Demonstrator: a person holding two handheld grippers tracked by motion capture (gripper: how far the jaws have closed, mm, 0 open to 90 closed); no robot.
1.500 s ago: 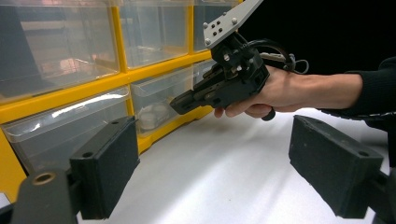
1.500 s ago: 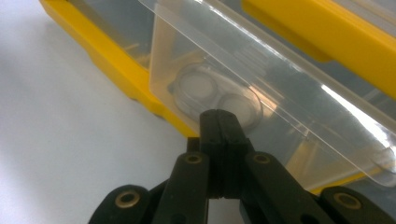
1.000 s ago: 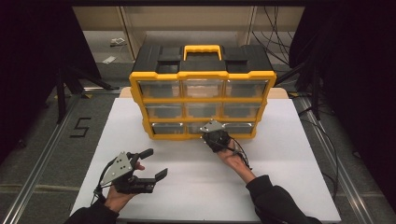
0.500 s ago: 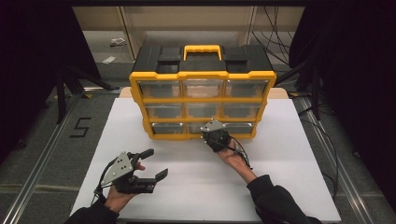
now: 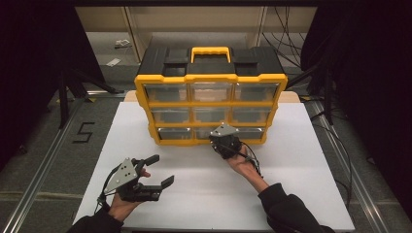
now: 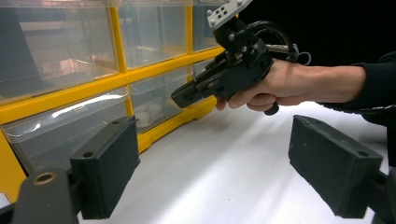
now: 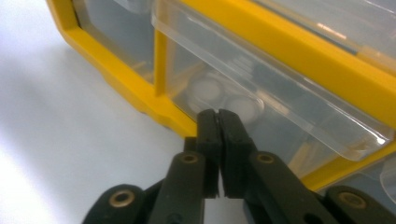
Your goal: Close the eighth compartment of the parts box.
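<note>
High view: a yellow-framed cabinet [image 5: 210, 104] with a black top and a yellow handle [image 5: 210, 52] stands at the far middle of the white table [image 5: 301, 189]. It holds three rows of three clear drawers. The upper rows are too glary to tell what they hold. In the right gripper view, the bottom middle drawer [image 7: 261, 100] holds a few pale round discs [image 7: 208, 89] lying flat on its floor; the same discs show dimly through the drawer front in the left gripper view. The bottom left drawer [image 5: 174, 134] shows nothing I can make out.

The right gripper [image 5: 219, 140] sits low at the near face of the cabinet, its tips right at the front of the bottom middle drawer. In its own view the jaws stand almost together, only a thin slit between the pads, with nothing between them; they have just parted a hair. Whether the tips touch the drawer front or only stand just before it cannot be told.

The left gripper [image 5: 160, 171] hovers over the near left of the table, well apart from the cabinet, pointing right. Its jaws are spread wide and hold nothing; in its own view the bottom drawers lie ahead of them to the left, with the right hand [image 6: 280, 86] beyond.
</note>
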